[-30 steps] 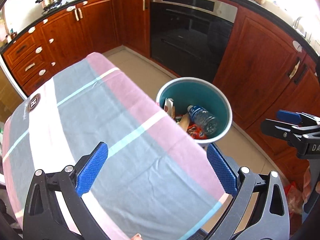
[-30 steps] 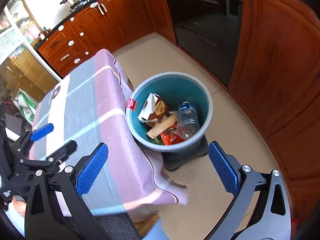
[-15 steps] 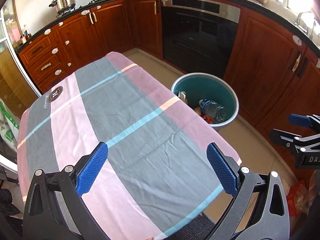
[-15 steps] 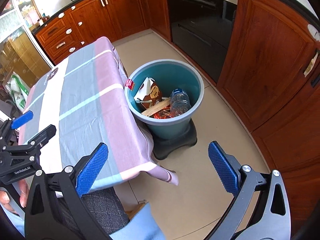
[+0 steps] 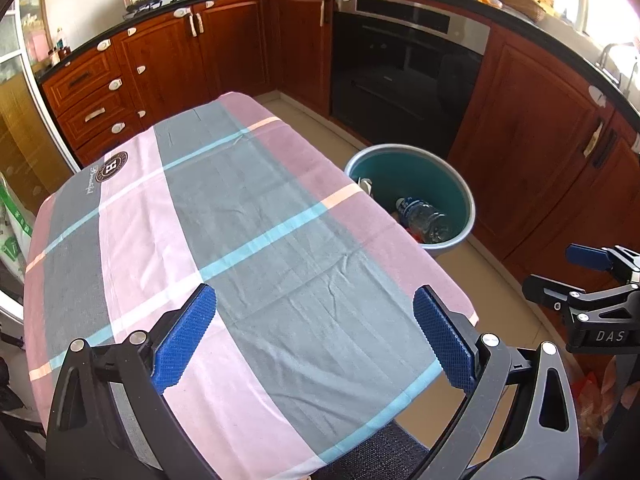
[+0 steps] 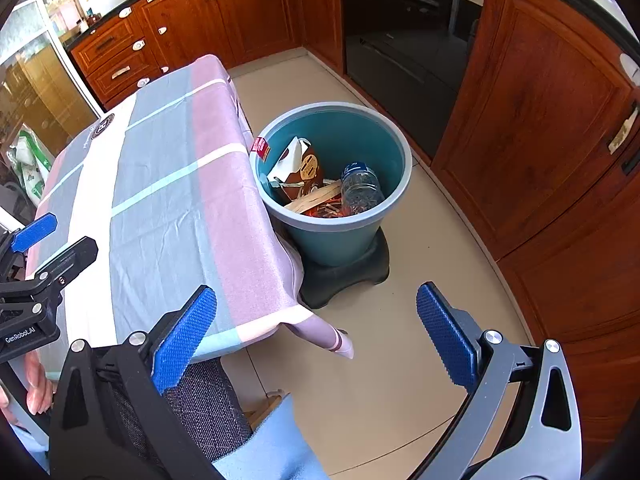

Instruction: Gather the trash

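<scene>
A teal trash bin (image 6: 384,136) stands on the floor by the table's right edge; it also shows in the left wrist view (image 5: 460,188). Inside lie a clear plastic bottle (image 6: 362,188), a brown and white carton (image 6: 298,166), a wooden strip and red wrappers. The bottle also shows in the left wrist view (image 5: 424,218). My left gripper (image 5: 316,336) is open and empty above the near end of the table (image 5: 240,216). My right gripper (image 6: 316,340) is open and empty above the floor, near the table's corner.
The table wears a pink, grey and white striped cloth (image 6: 168,184). The bin sits on a black base (image 6: 352,272). Wooden cabinets (image 5: 540,128) and a black oven (image 5: 400,72) line the far side. A grey chair seat (image 6: 204,404) is below the table's near edge.
Both grippers have pulled back and up from the bin. More of the table and floor is in view. Both stay open and empty.
</scene>
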`<action>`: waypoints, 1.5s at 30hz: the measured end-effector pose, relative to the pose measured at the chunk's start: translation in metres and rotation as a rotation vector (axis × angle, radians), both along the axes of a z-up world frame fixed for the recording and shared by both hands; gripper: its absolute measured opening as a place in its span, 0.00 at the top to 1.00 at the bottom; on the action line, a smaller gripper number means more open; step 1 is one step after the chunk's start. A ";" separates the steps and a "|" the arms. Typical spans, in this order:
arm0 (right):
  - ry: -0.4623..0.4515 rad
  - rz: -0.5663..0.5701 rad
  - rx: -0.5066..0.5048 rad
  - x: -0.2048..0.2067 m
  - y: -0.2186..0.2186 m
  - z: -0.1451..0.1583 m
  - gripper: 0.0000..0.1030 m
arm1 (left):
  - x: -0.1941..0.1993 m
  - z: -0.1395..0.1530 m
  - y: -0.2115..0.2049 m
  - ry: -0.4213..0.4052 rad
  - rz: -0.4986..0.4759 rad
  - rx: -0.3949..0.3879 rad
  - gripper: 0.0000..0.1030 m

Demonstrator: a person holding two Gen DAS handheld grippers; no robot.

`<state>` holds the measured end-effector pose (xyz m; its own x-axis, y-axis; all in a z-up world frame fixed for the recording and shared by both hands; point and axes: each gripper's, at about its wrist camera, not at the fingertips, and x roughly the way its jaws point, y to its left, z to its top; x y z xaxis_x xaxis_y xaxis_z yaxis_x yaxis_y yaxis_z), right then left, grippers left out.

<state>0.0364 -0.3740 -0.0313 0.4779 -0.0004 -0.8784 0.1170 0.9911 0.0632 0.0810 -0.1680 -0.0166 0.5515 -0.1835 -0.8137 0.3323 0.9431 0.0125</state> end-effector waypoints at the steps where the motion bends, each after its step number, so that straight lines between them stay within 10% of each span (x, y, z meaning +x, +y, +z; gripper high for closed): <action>1: 0.002 0.000 0.000 0.001 0.000 0.000 0.07 | 0.000 0.000 0.000 0.001 0.002 0.001 0.04; 45: 0.036 -0.004 0.015 0.005 0.003 -0.010 0.07 | -0.003 -0.005 -0.002 0.026 -0.047 -0.001 0.04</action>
